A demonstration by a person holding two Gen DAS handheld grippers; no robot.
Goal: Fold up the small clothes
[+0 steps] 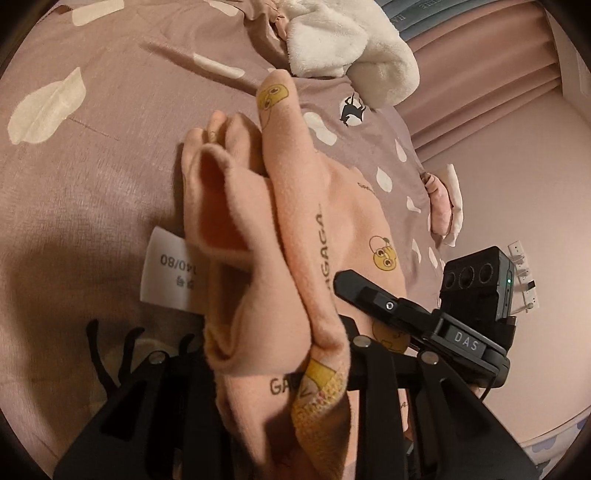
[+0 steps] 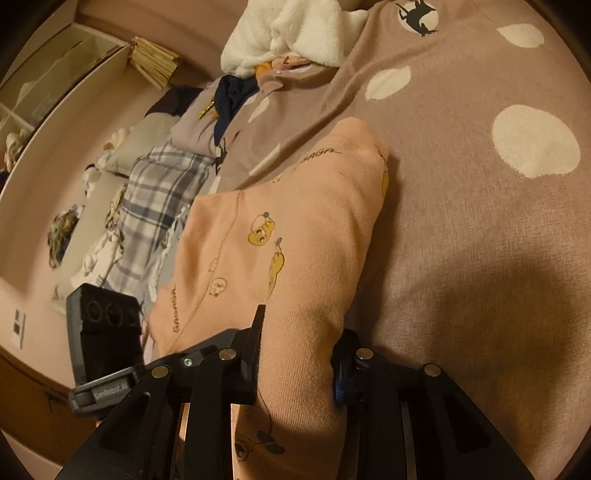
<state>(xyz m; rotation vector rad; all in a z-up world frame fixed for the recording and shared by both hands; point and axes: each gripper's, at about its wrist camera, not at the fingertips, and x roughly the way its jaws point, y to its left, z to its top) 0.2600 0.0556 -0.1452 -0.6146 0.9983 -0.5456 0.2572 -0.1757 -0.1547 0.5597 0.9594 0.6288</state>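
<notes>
Both of my claws are gripping the same peach printed garment (image 2: 295, 229), which is lying bunched on the mauve spotted bedcover (image 2: 480, 229); my left gripper (image 1: 280, 354) is clamping a thick gathered fold near the white size label (image 1: 166, 269), and my right gripper (image 2: 295, 354) is pinching a rolled edge between its pads. I am noting these risks: the left hold is taking several layers at once, so a lift is likely to drag hidden layers along and spoil the fold line; the right hold is sitting on a rounded roll, so the knit may be slipping out under tension; pulling the two holds apart unevenly is likely to twist the cloth; the white fleece item (image 2: 295, 33) is lying near the garment's far end, so a long sweep may be snagging it.
</notes>
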